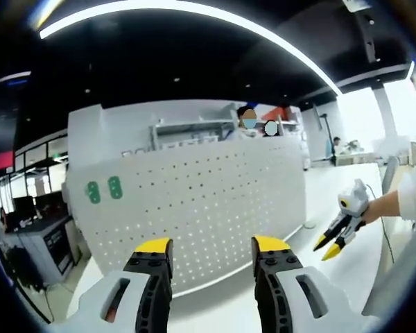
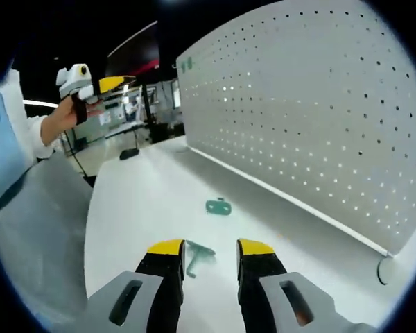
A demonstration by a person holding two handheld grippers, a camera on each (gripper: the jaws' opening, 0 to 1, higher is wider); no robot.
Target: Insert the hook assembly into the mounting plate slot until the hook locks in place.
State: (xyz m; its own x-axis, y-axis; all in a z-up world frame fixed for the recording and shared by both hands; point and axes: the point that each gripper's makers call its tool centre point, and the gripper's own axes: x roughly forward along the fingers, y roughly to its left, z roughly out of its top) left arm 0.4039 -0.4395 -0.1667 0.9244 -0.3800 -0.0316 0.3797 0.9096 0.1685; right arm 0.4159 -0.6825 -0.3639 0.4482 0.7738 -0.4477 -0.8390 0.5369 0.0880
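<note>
White desk surface (image 2: pixel 132 208) runs along the foot of an upright white pegboard panel (image 1: pixel 194 208), which stands across the desk's far edge, with a dim office behind it. Two green plates (image 1: pixel 104 189) are fixed near the panel's upper left corner. On the desk lie two green pieces: one small plate-like part (image 2: pixel 219 206) out in the open middle of the desk, and a hook piece (image 2: pixel 197 254) just beyond the right gripper (image 2: pixel 211 247), lying between its yellow-tipped jaws, which are spread apart and hold nothing. The left gripper (image 1: pixel 212 244) faces the panel from the desk's near edge, jaws likewise apart and empty. Seen from the right gripper view, it is raised in a person's hand, well away from the parts. The step in hand looks like picking up the hook piece; it would go best by centring the jaws over its body, then closing squarely so it does not twist. No brand, label or writing is legible.
</note>
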